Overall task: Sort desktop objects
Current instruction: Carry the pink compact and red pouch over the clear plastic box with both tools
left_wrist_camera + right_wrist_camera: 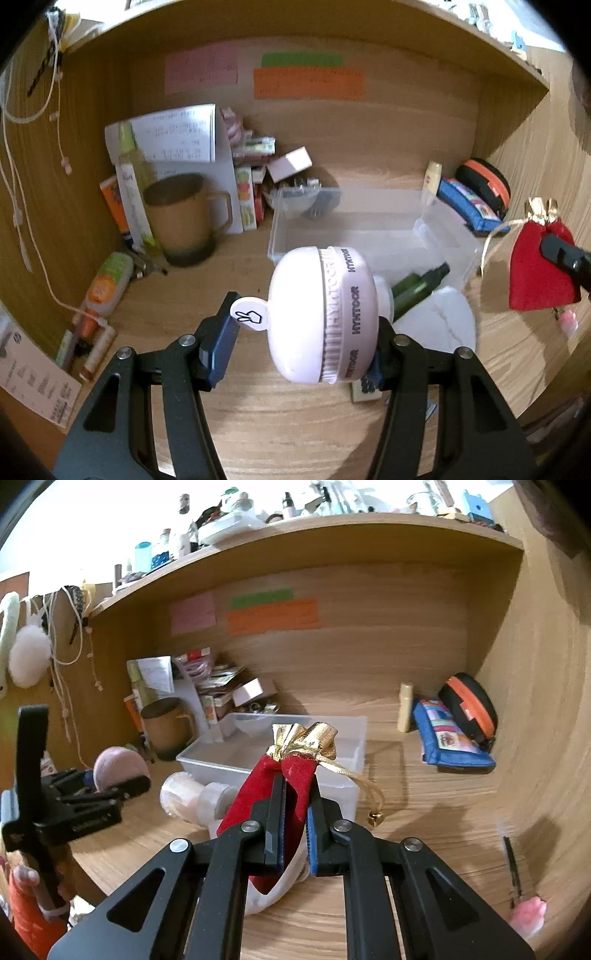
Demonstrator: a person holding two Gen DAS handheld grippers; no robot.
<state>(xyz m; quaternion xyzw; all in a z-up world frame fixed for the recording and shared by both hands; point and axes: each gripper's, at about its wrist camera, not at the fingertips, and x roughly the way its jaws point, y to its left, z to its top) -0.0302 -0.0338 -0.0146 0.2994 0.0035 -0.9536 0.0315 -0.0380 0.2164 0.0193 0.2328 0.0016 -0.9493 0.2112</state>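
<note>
My left gripper [303, 325] is shut on a round pale-pink case [325, 314] marked HYNTOOR and holds it above the desk, just in front of a clear plastic bin [354, 225]. The pink case also shows in the right wrist view [118, 766], far left. My right gripper [295, 805] is shut on a red velvet pouch [291, 775] with a gold top and cord, held near the bin's [332, 738] front right corner. The red pouch also shows at the right of the left wrist view [535, 269].
A brown mug [184, 218], papers and small boxes crowd the back left. A dark green bottle [421, 284] and a white object [439, 325] lie by the bin. A blue pouch [450, 738] and black-orange case [469, 705] sit back right. A pink-ended tool [517, 886] lies right.
</note>
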